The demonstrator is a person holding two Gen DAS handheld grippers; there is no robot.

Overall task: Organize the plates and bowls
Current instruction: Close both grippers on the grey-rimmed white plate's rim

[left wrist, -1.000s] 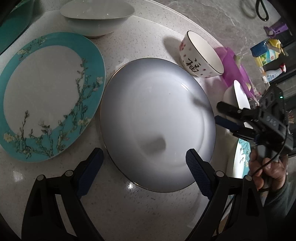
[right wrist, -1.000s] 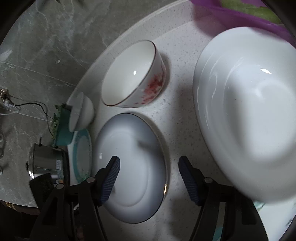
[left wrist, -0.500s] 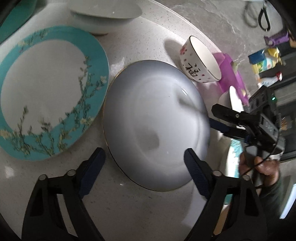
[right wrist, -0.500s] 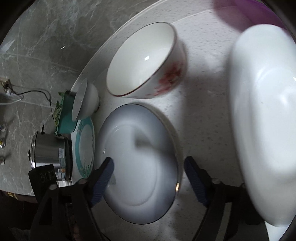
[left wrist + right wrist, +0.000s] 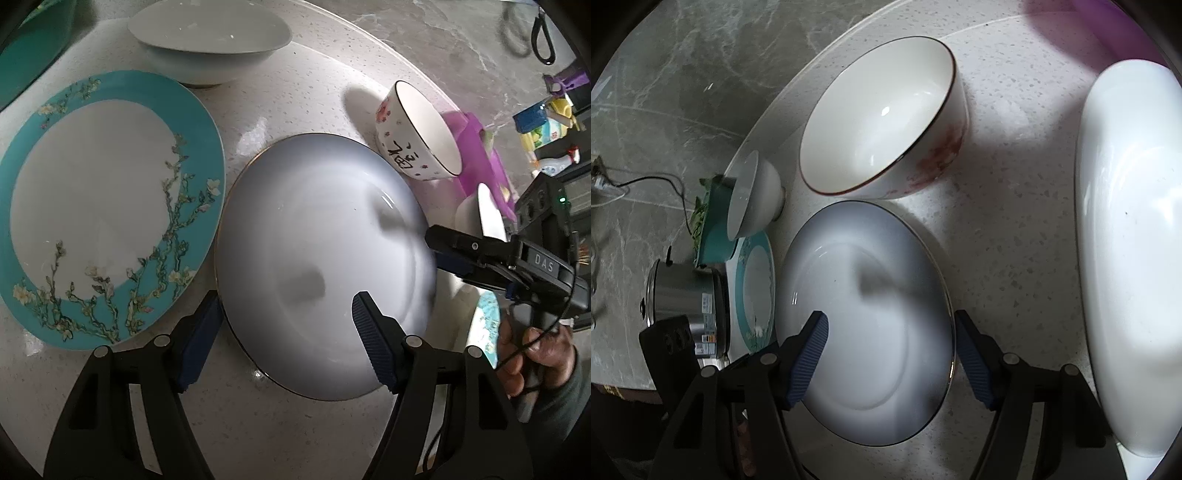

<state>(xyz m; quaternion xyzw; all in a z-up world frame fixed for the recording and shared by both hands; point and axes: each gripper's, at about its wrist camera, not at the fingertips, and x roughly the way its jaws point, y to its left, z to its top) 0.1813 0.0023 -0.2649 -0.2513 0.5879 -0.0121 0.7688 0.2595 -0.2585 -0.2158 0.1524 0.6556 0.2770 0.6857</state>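
Closing grippers (image 5: 286,328); three plates, three bowls.

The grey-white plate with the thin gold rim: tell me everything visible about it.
The grey-white plate is round, shallow and glossy, ceramic by its look, shading from grey edge to white centre inside a thin gold rim. It lies flat, upright and empty on the speckled table, beside the teal floral plate, near the flowered bowl. Both grippers' open jaws straddle its edges; whether they touch it is unclear.

Steel rice cooker (image 5: 685,306) on grey marble floor (image 5: 665,92); purple plastic item (image 5: 476,155) (shape unclear) on speckled tabletop (image 5: 295,92).
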